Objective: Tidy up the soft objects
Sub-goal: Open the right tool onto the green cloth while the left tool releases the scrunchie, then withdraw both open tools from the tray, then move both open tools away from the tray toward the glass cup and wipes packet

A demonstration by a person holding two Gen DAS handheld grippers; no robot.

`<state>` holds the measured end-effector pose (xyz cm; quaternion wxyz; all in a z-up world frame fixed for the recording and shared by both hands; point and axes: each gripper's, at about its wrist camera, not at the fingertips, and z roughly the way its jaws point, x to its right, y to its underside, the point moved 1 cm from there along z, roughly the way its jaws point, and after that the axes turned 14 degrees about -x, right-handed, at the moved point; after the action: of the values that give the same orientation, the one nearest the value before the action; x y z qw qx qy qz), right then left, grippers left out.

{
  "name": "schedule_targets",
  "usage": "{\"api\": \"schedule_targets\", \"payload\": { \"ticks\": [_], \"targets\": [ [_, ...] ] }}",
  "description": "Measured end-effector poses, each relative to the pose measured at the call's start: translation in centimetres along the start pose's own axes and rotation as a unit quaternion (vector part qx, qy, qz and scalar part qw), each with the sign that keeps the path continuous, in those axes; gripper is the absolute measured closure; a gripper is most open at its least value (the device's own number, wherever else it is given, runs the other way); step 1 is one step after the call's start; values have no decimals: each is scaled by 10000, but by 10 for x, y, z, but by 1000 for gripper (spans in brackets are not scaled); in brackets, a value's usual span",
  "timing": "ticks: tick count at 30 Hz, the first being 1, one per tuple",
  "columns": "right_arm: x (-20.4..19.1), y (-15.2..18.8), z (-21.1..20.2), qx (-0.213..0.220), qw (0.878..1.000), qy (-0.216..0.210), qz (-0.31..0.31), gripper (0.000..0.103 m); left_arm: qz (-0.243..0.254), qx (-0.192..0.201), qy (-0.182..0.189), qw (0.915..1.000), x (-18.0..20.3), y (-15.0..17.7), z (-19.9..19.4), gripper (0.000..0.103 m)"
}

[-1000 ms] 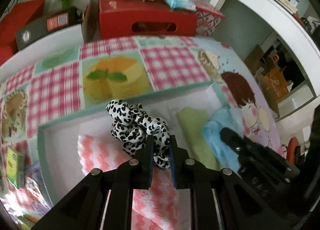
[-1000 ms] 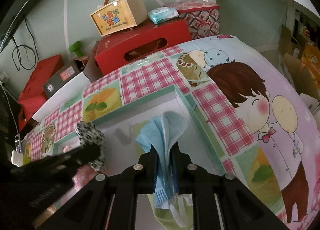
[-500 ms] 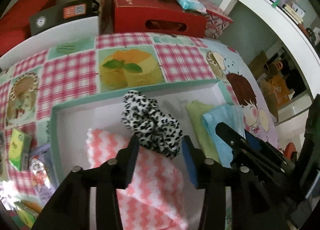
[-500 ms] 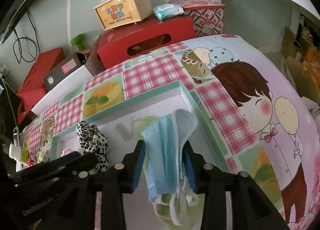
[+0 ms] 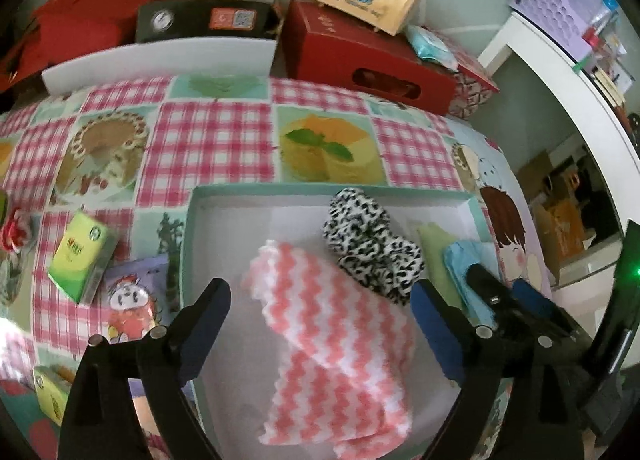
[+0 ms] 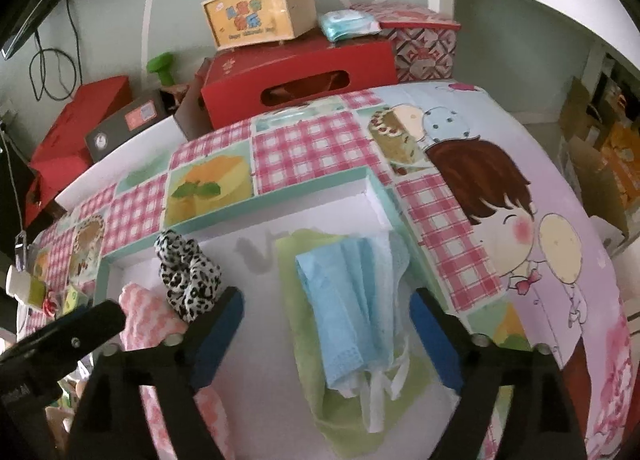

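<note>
On a cartoon-printed patchwork tablecloth (image 6: 460,196), lying inside a shallow teal-rimmed white tray (image 5: 196,196): pink-and-white zigzag cloth (image 5: 340,340) at 6 o'clock, spotted black-and-white scrunchie (image 5: 372,244), blue face mask (image 6: 352,300) overlapping green cloth (image 6: 292,284). Hovering above, both spread wide and gripping nothing: left gripper (image 5: 320,324), right gripper (image 6: 326,328).

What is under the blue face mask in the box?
The blue face mask lies on a green cloth, which sticks out around it inside the white box. Whatever may be beneath the green cloth is covered, so it cannot be seen.
</note>
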<state>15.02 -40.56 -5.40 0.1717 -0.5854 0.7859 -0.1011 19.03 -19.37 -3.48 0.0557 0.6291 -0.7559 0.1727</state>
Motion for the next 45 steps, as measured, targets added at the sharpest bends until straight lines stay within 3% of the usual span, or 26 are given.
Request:
{"api": "schedule_targets", "payload": {
  "ticks": [2, 12, 19, 25, 29, 38, 41, 45],
  "targets": [
    [2, 0, -4, 122, 9999, 11, 50, 0, -13, 9, -46, 10000, -2, 2, 0, 2],
    [1, -1, -4, 120, 9996, -144, 195, 0, 132, 384, -345, 9986, -4, 9, -9, 2],
    [-10, -3, -14, 356, 9990, -231, 154, 0, 183, 373, -324, 9986, -6, 12, -10, 2],
    [-16, 0, -18, 574, 9978, -284, 188, 0, 297, 444, -650, 9965, -5, 13, -14, 2],
    [-14, 1, -15, 481, 9970, -552, 240, 0, 226, 485, -704, 9961, -10, 12, -18, 2],
    [-20, 1, -14, 505, 9983, -227, 198, 0, 86, 568, -1096, 9923, -24, 11, -25, 2],
    [-20, 0, -13, 470, 9985, -146, 228, 0, 76, 537, -996, 9936, -30, 10, -25, 2],
    [-23, 0, -9, 392, 9988, -148, 241, 0, -74, 472, -423, 9980, -44, 9, -27, 2]
  ]
}}
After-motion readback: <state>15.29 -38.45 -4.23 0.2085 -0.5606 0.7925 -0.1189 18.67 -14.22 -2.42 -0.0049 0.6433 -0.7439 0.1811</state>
